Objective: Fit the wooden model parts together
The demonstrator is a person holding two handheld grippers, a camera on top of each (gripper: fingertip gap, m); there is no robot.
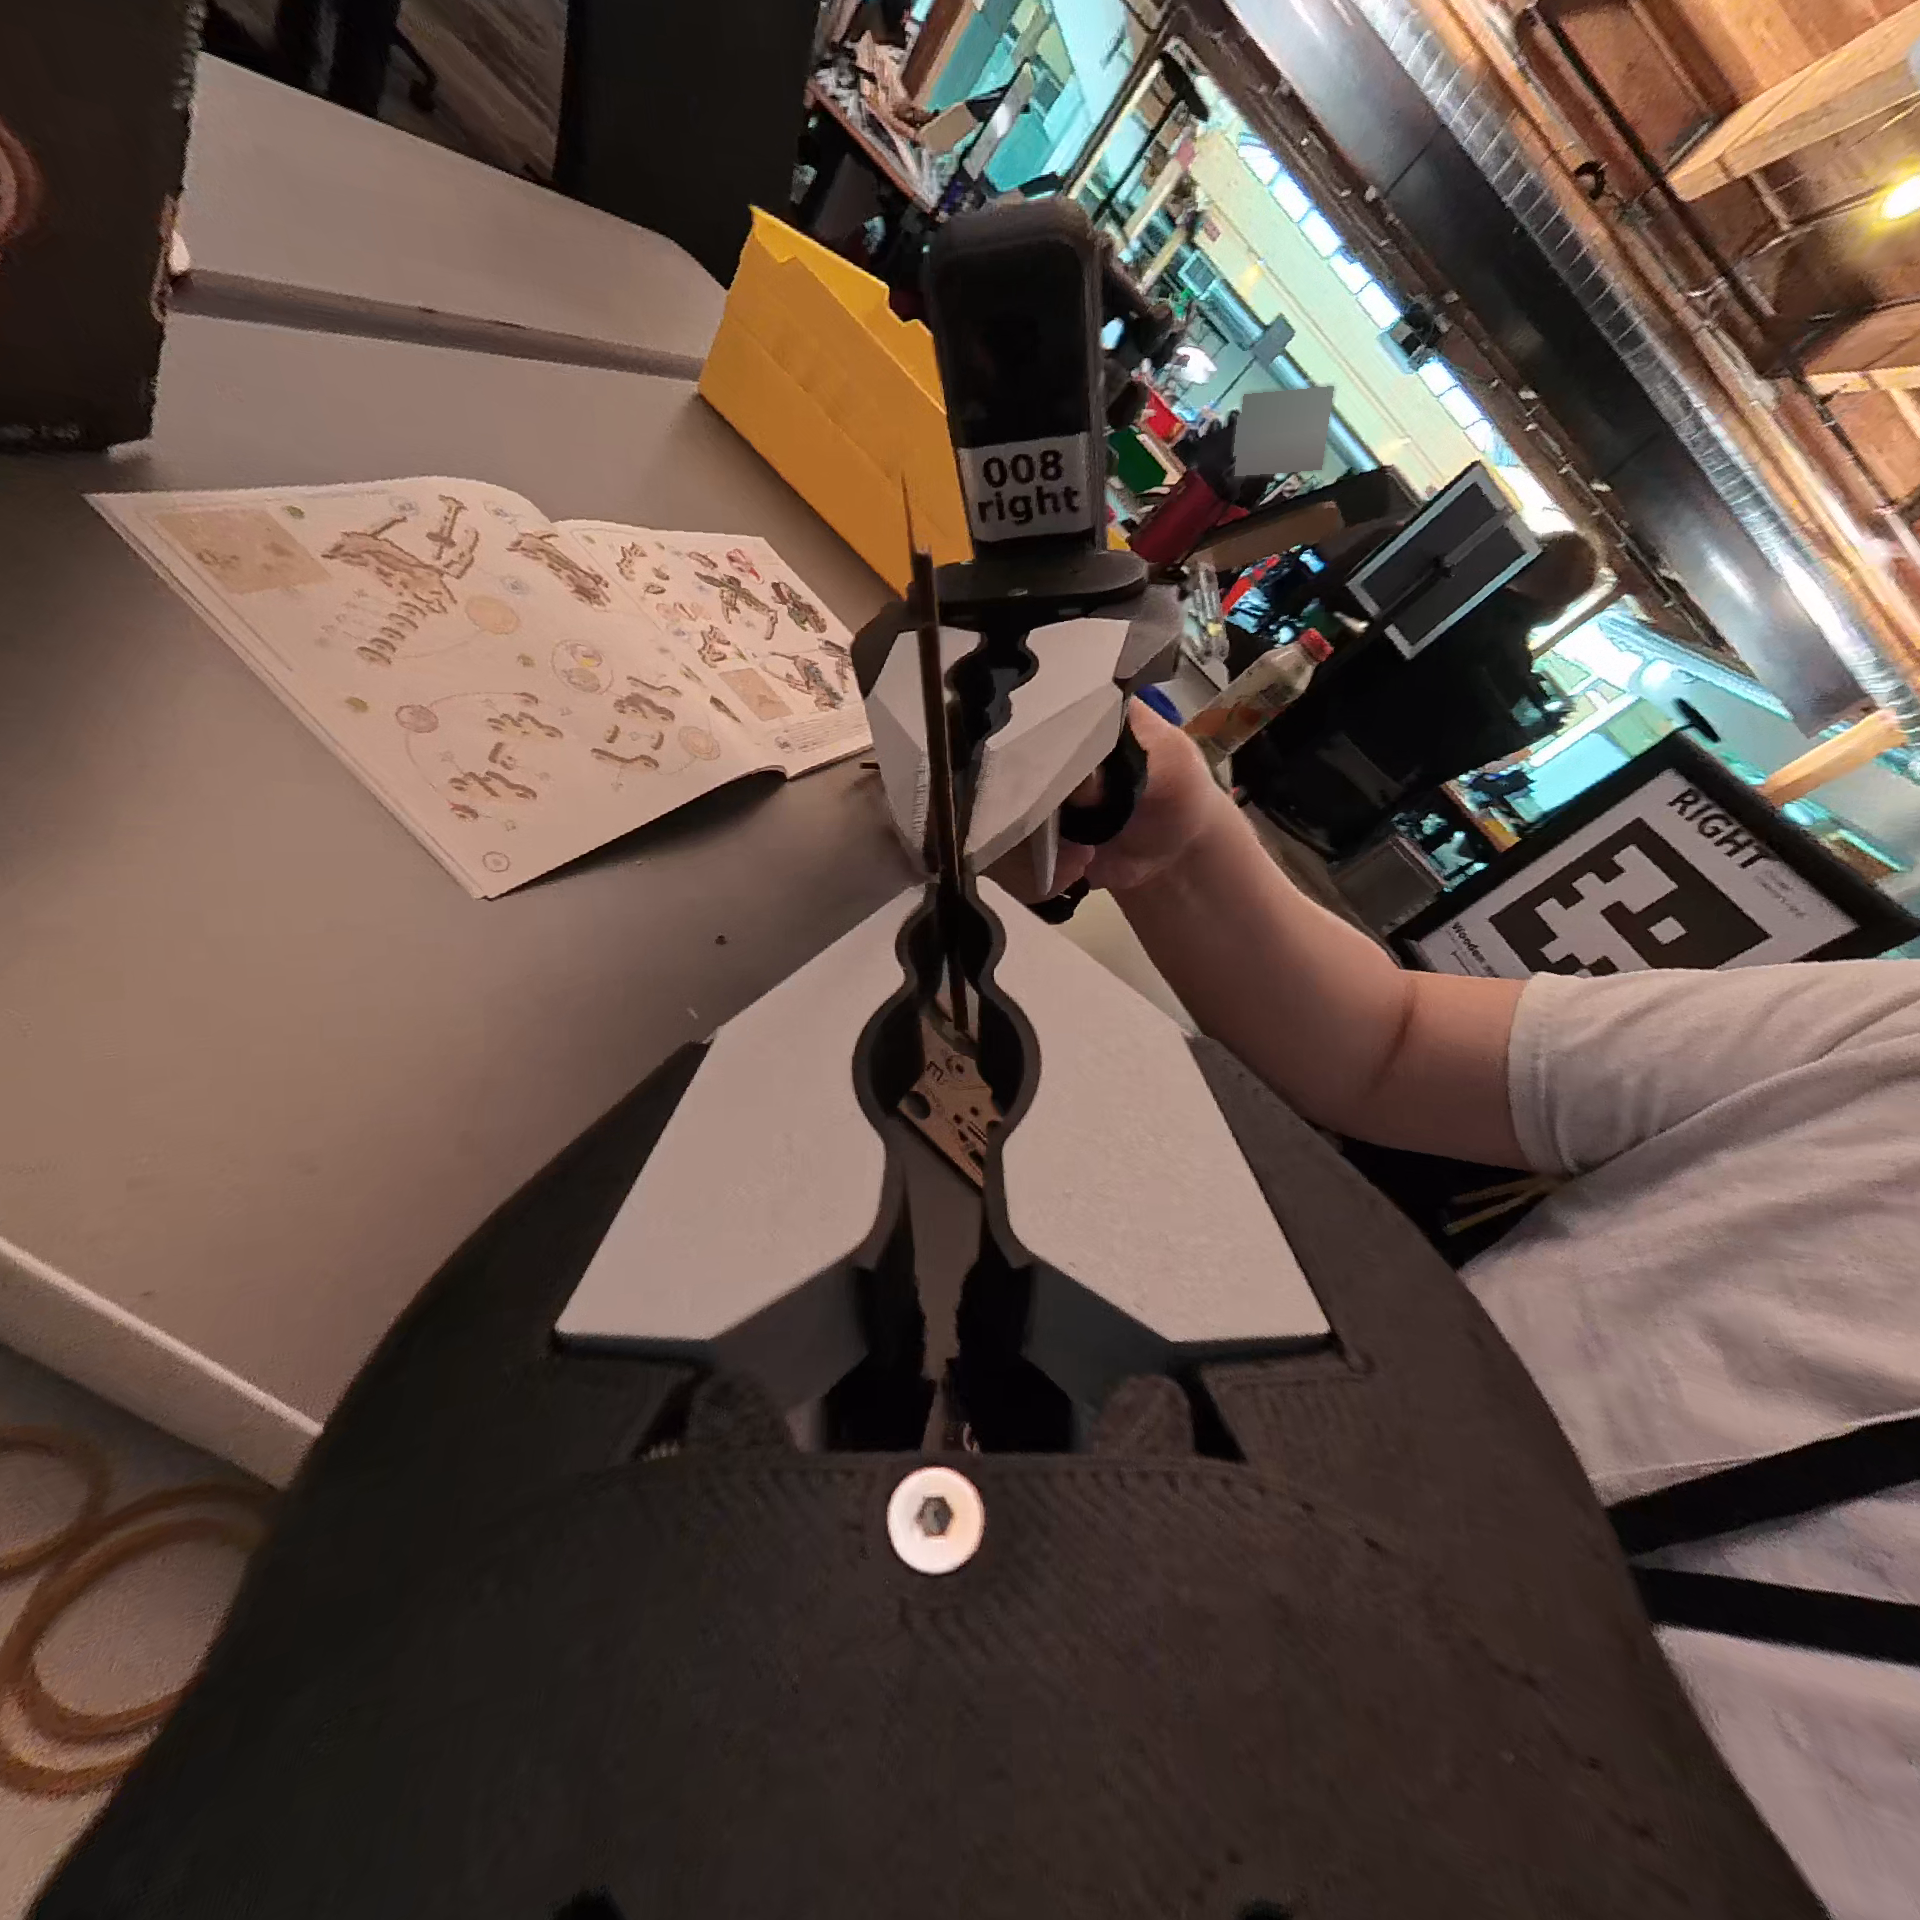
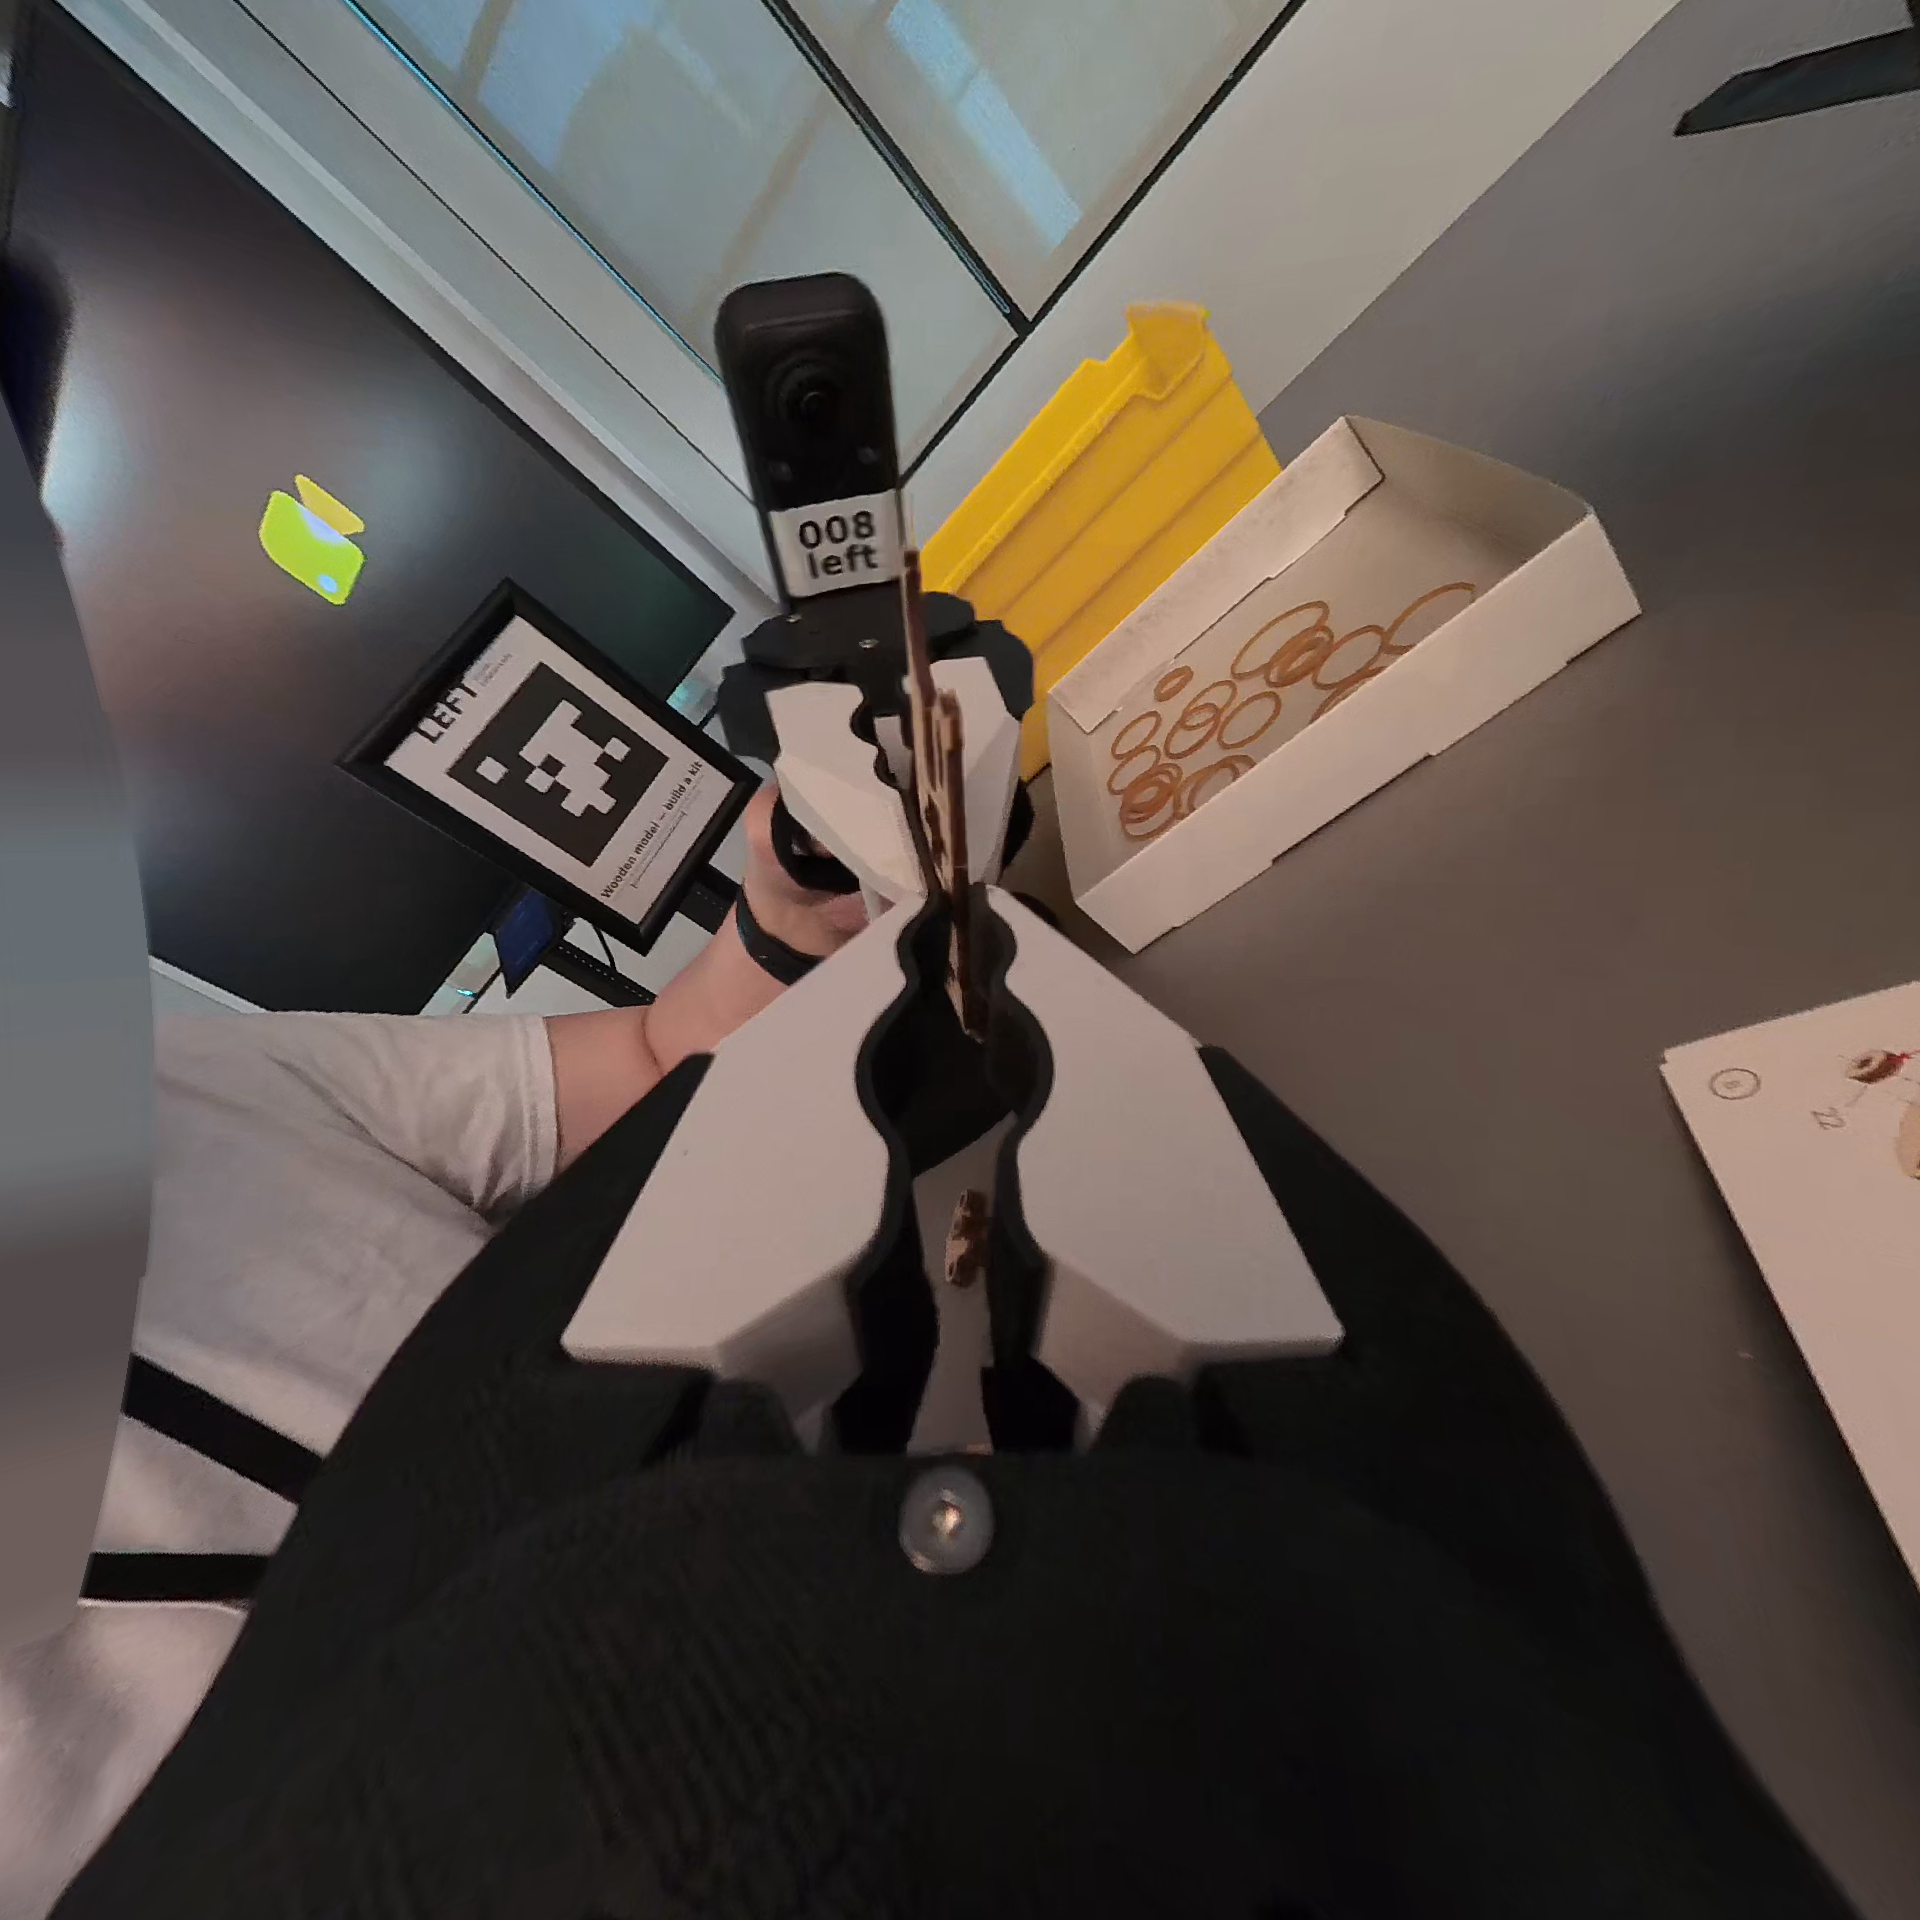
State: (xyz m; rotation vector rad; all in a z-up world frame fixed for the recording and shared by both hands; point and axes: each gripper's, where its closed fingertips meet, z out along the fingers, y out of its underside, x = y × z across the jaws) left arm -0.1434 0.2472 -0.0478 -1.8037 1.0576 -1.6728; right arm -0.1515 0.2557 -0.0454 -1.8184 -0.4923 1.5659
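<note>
My left gripper (image 1: 948, 909) and right gripper (image 2: 951, 902) face each other tip to tip above the grey table (image 1: 260, 987). A thin flat wooden part (image 1: 940, 727), seen edge-on, runs between the two pairs of white fingers; it also shows in the right wrist view (image 2: 935, 790). My left gripper is shut on a pale laser-cut wooden piece (image 1: 951, 1107). My right gripper is shut on the wooden parts, with a small piece (image 2: 966, 1236) deeper between its jaws. How the pieces join at the tips is hidden. The right gripper (image 1: 951, 868) and left gripper (image 2: 920, 878) each show in the other's view.
An open instruction booklet (image 1: 499, 665) lies on the table. A yellow bin (image 1: 831, 416) stands behind it. A white box (image 2: 1455, 665) holds rubber bands (image 2: 1195, 727). Framed marker cards (image 2: 551, 758) stand at the edge. The person's arm (image 1: 1299, 997) is close. My two grippers' fingertips are within a few centimetres of each other.
</note>
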